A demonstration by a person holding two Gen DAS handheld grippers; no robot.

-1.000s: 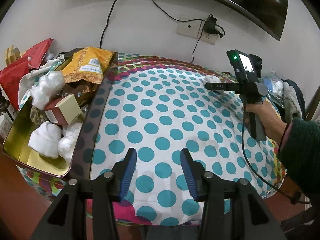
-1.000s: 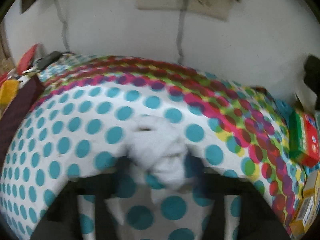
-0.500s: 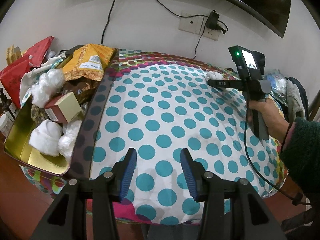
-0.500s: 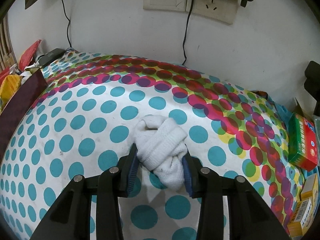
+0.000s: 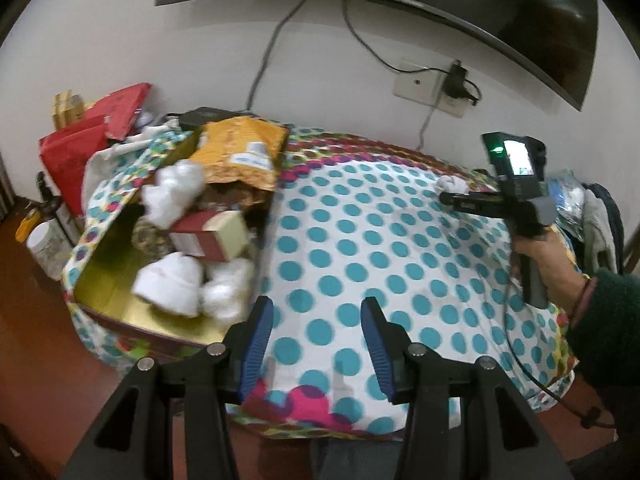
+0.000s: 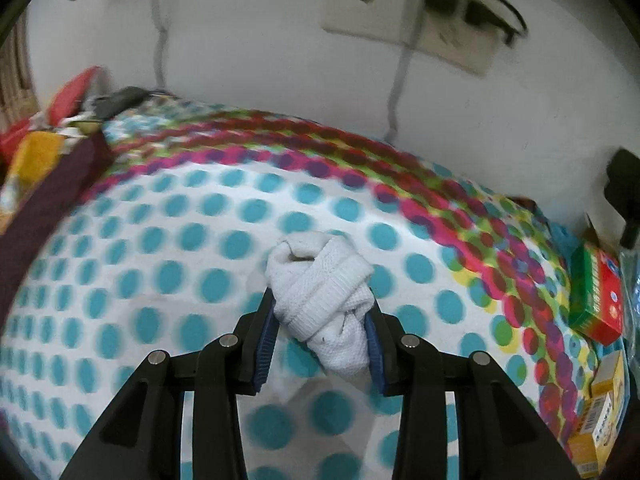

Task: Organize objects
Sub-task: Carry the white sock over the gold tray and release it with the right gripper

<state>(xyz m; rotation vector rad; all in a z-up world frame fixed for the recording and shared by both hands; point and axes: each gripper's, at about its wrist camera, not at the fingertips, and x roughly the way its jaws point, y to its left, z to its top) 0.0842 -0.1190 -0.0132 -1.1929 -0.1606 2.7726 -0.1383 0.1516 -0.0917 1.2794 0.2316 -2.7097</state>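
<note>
While the right wrist view is smeared by motion, its centre stays readable: the right gripper (image 6: pixel 320 320) has its blue-padded jaws closed against both sides of a rolled white knitted sock bundle (image 6: pixel 320 292), which sits at the middle of the frame above a white tablecloth with teal polka dots (image 6: pixel 160 280). Whether the bundle touches the cloth is hard to tell through the blur. A red and green cardboard box (image 6: pixel 596 296) sits at the right edge.

From the left wrist view, the left gripper (image 5: pixel 316 340) fills the lower centre, jaws spread wide with nothing between them. At the left of that frame, an open gold-lined tin box (image 5: pixel 108 292) holds more white bundles, a small maroon and cream carton (image 5: pixel 212 236) and an orange foil packet (image 5: pixel 244 152). At the right of the frame a hand (image 5: pixel 548 256) grips the other tool's handle, the white bundle showing at its tip in the upper right.
</note>
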